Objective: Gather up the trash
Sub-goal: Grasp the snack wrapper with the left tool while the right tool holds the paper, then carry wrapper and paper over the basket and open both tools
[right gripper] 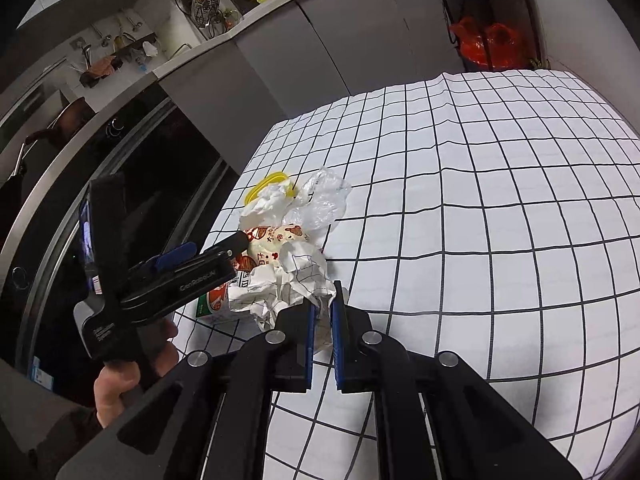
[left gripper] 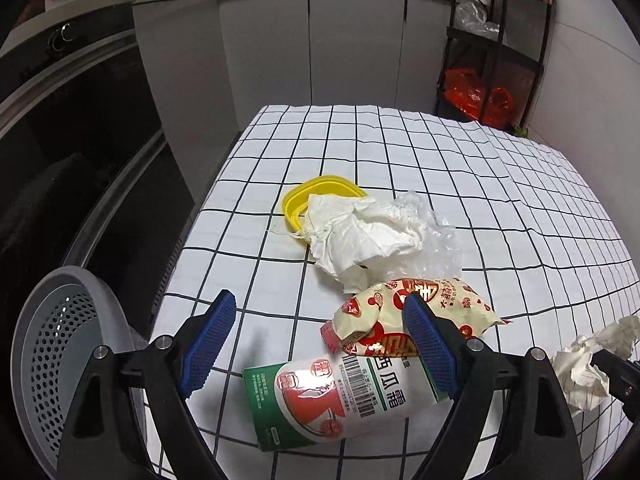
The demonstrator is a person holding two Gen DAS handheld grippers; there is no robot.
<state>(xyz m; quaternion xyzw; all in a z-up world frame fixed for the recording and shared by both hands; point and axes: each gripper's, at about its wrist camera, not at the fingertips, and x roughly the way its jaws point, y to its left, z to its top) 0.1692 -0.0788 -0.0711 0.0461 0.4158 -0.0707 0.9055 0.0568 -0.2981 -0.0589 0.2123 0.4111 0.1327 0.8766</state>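
A pile of trash lies on the checked tablecloth (left gripper: pixel 400 148). A green and white packet (left gripper: pixel 332 396) lies nearest, between the fingers of my open left gripper (left gripper: pixel 320 344). A cream and red snack bag (left gripper: pixel 416 316) lies behind it, then a crumpled white tissue (left gripper: pixel 360 236), clear plastic wrap (left gripper: pixel 432 236) and a yellow lid (left gripper: pixel 316 196). My right gripper (right gripper: pixel 322 316) is shut on a crumpled paper ball (right gripper: pixel 288 284), which also shows in the left wrist view (left gripper: pixel 588 364). The left gripper (right gripper: pixel 208 256) appears at left in the right wrist view.
A grey perforated bin (left gripper: pixel 60 360) stands at the table's near left edge. A dark oven front (left gripper: pixel 80 140) and grey cabinets (left gripper: pixel 312 48) lie beyond the table. A black shelf with red bags (left gripper: pixel 488 96) stands at the far right.
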